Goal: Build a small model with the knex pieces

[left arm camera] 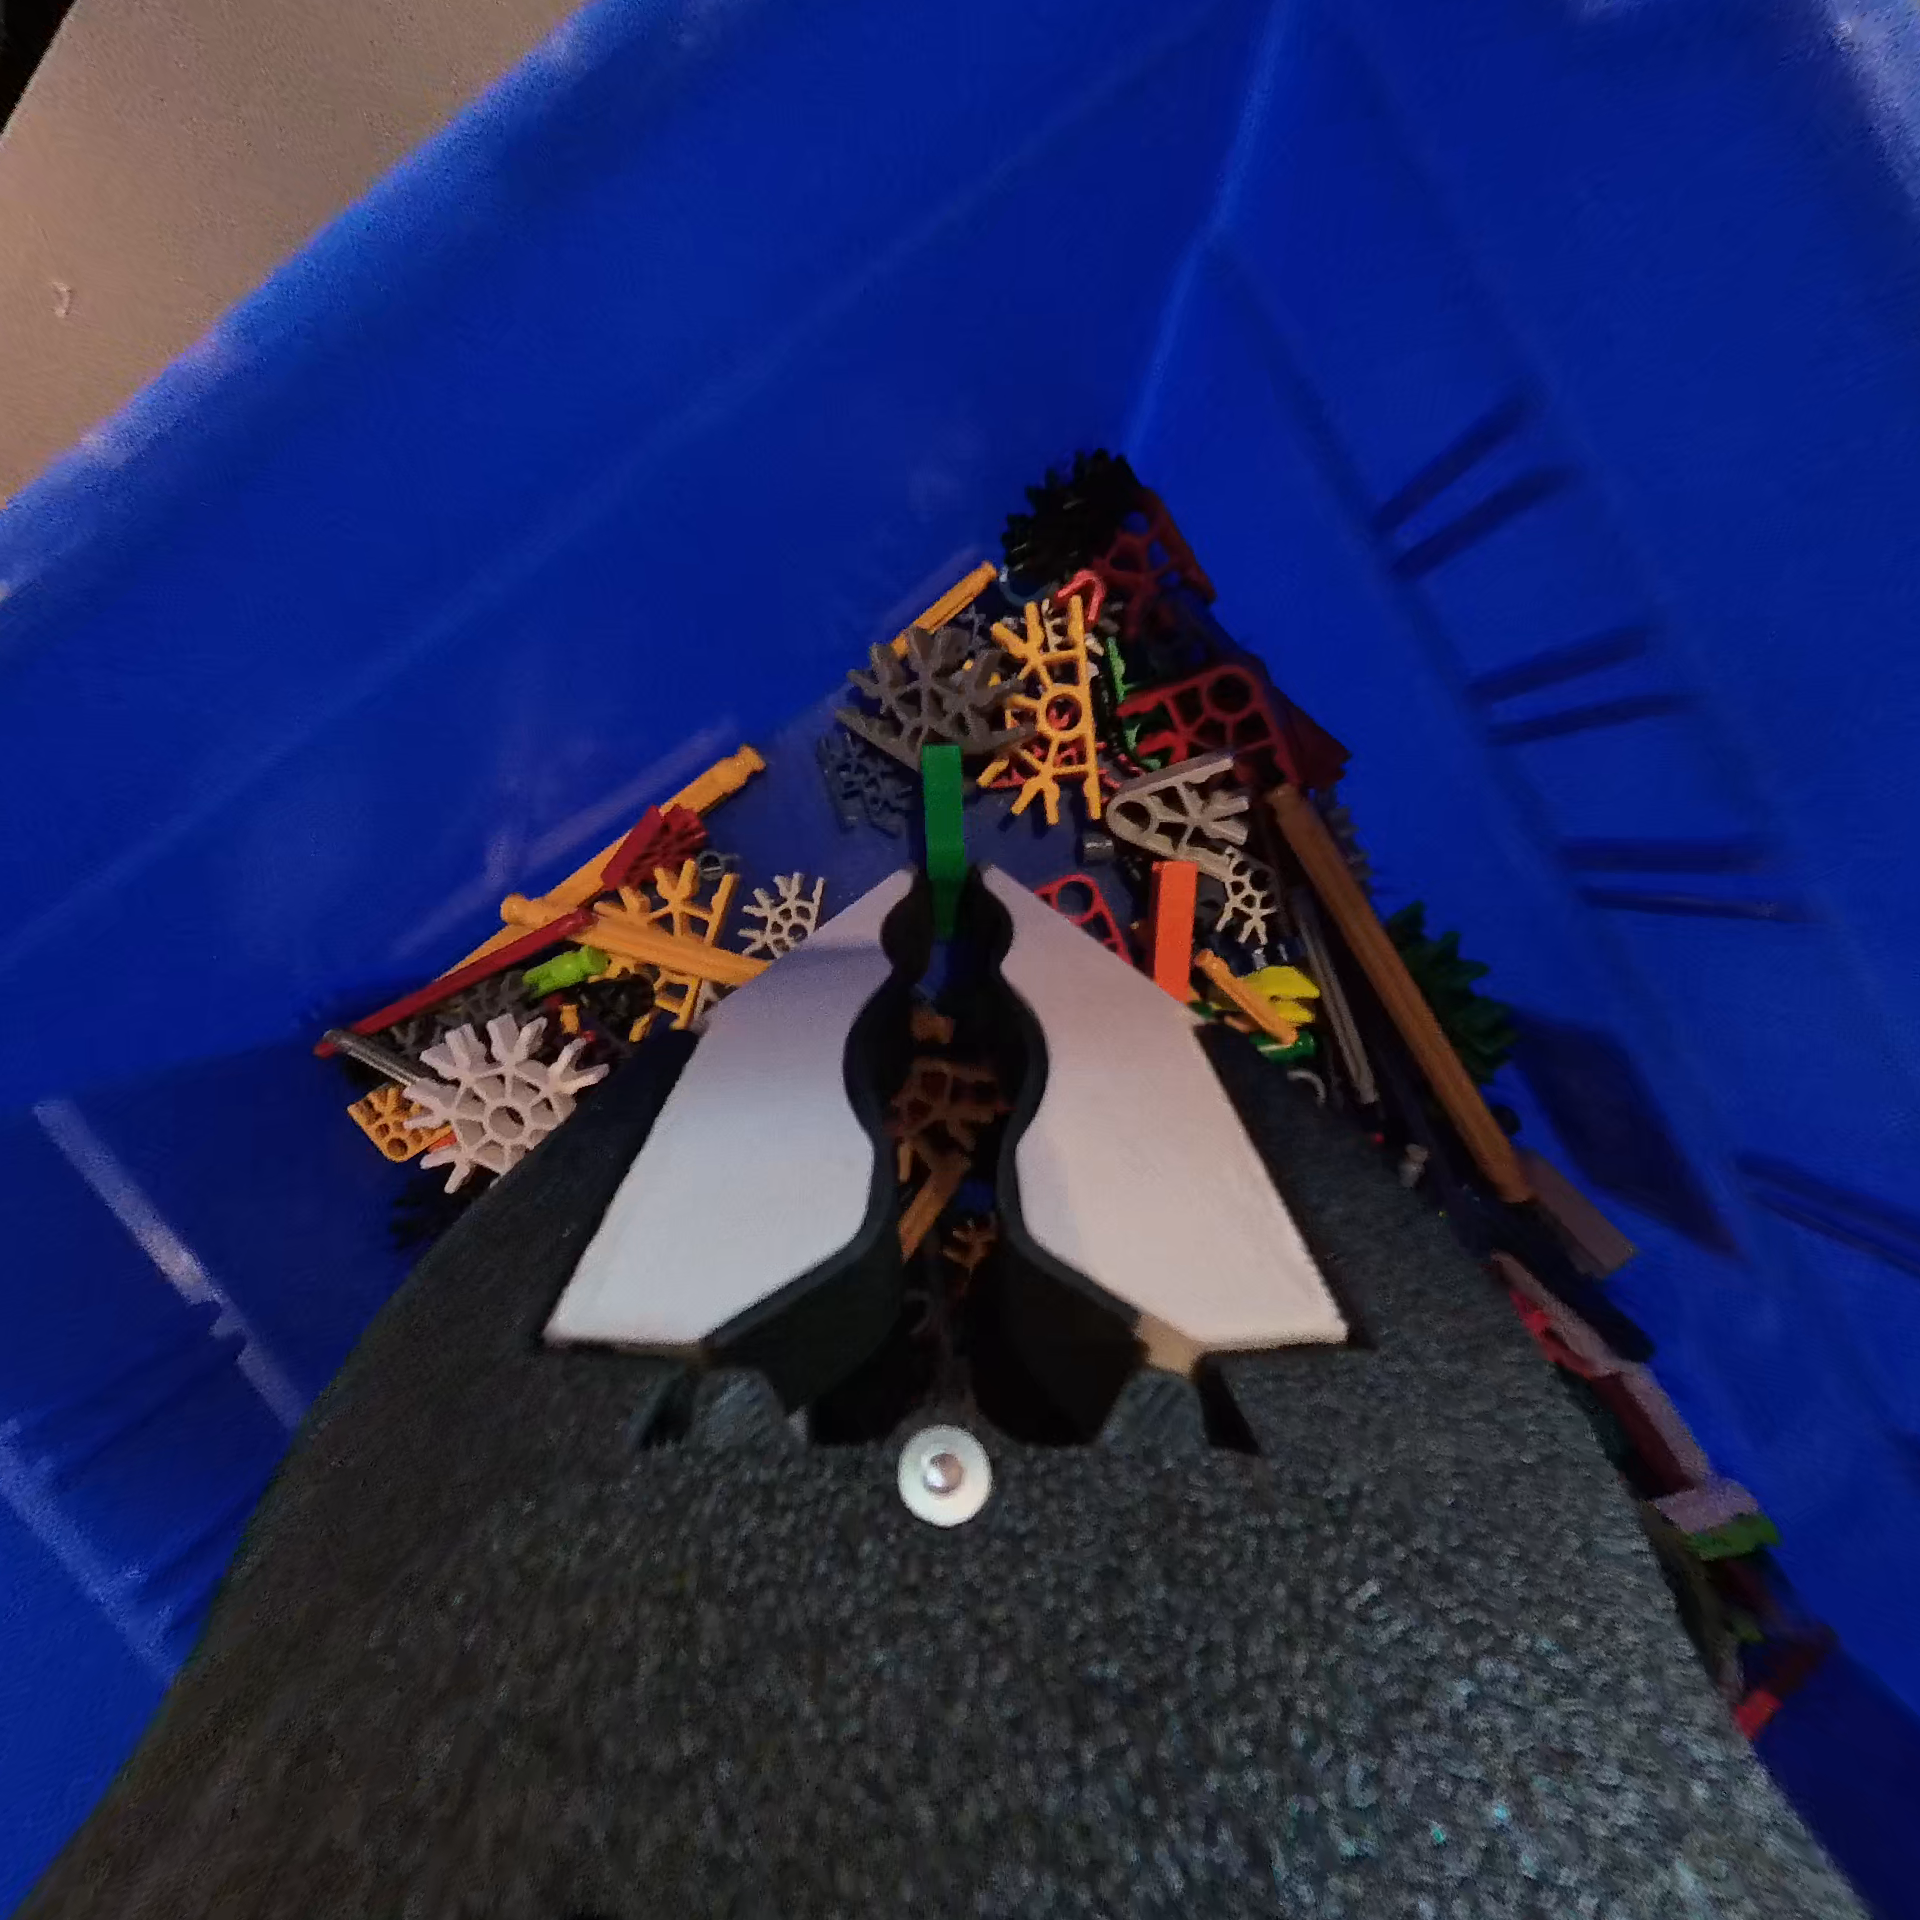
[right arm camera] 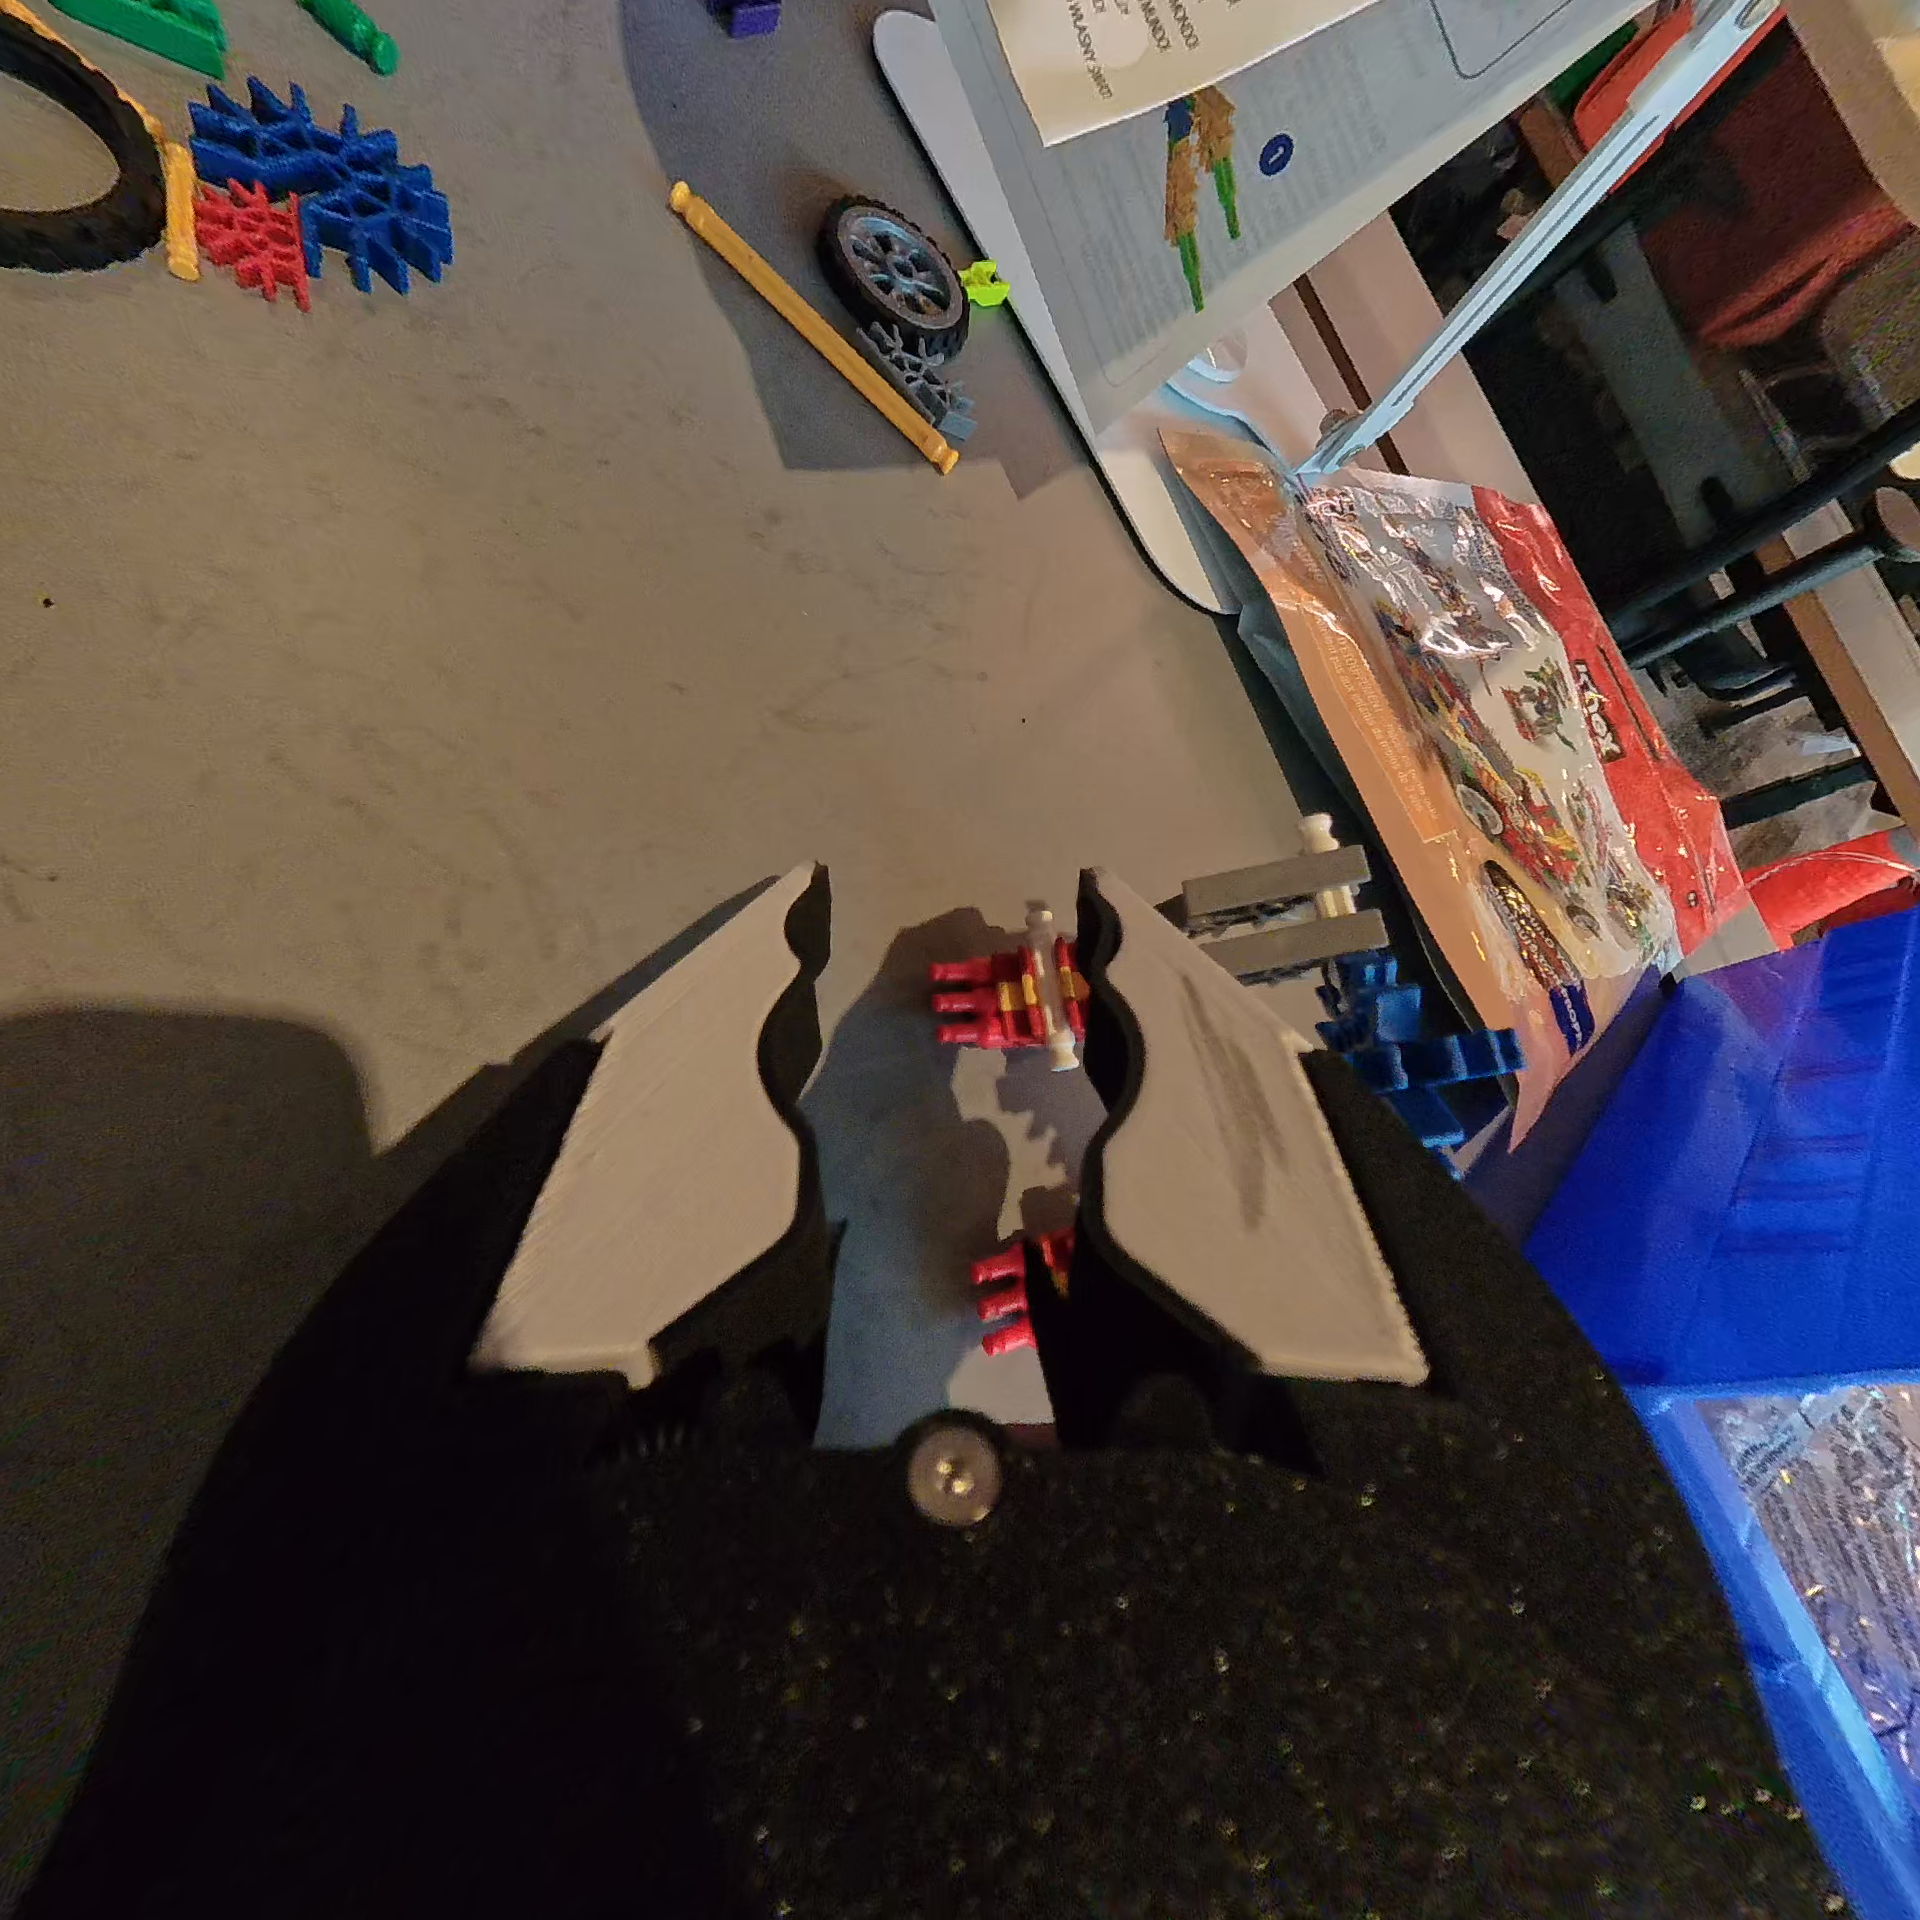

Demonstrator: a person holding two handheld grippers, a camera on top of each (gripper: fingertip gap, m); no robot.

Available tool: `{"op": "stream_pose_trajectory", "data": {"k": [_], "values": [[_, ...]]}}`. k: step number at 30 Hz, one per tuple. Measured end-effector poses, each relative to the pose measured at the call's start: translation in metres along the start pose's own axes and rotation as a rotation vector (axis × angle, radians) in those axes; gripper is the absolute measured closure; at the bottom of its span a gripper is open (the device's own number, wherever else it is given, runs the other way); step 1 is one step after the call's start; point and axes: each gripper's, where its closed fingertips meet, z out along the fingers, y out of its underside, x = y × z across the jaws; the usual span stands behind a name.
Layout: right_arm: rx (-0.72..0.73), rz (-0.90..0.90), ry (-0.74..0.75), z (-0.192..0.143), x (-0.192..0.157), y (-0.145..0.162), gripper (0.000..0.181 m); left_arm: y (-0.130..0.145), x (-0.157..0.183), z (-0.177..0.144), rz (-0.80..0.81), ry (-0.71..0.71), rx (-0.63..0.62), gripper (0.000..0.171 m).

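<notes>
My left gripper (left arm camera: 945,883) reaches down into a blue plastic bin (left arm camera: 727,468). Its jaws are shut on a small green rod (left arm camera: 941,821) that sticks out past the tips. Below lies a heap of construction-toy parts: a grey snowflake connector (left arm camera: 925,696), a yellow connector (left arm camera: 1055,717), an orange rod (left arm camera: 1174,920) and a white snowflake connector (left arm camera: 499,1101). My right gripper (right arm camera: 951,904) is open and empty above a grey table (right arm camera: 468,623). A small red connector assembly with a white rod (right arm camera: 1013,1003) lies between its fingers, close to the right one. A second red piece (right arm camera: 1003,1299) lies nearer the gripper base.
On the table lie a yellow rod (right arm camera: 810,327), a small wheel (right arm camera: 899,275), blue and red connectors (right arm camera: 312,197) and a black tyre (right arm camera: 73,177). At right are a grey and blue assembly (right arm camera: 1351,977), a printed plastic bag (right arm camera: 1507,748), an instruction sheet (right arm camera: 1195,166) and a blue bin (right arm camera: 1745,1174). The tips of one gripper are about 45 cm away from the tips of the other.
</notes>
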Motion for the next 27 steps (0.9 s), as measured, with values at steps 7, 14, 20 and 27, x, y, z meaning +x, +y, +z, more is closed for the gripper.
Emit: {"op": "stream_pose_trajectory", "data": {"k": [7, 14, 20, 27], "values": [[0.002, -0.002, 0.002, 0.000, 0.000, -0.001, 0.134, 0.004, -0.004, -0.013, -0.009, -0.020, 0.032, 0.166], [0.001, -0.002, 0.003, 0.000, 0.000, 0.000, 0.134, 0.000, -0.004, -0.037, -0.002, -0.048, 0.082, 0.166], [0.002, -0.003, 0.004, -0.001, 0.000, -0.001, 0.134, -0.024, 0.009, -0.082, 0.039, -0.072, 0.207, 0.166], [0.007, -0.004, 0.007, -0.001, 0.001, -0.002, 0.134, -0.045, 0.038, -0.120, 0.138, -0.091, 0.285, 0.166]]}}
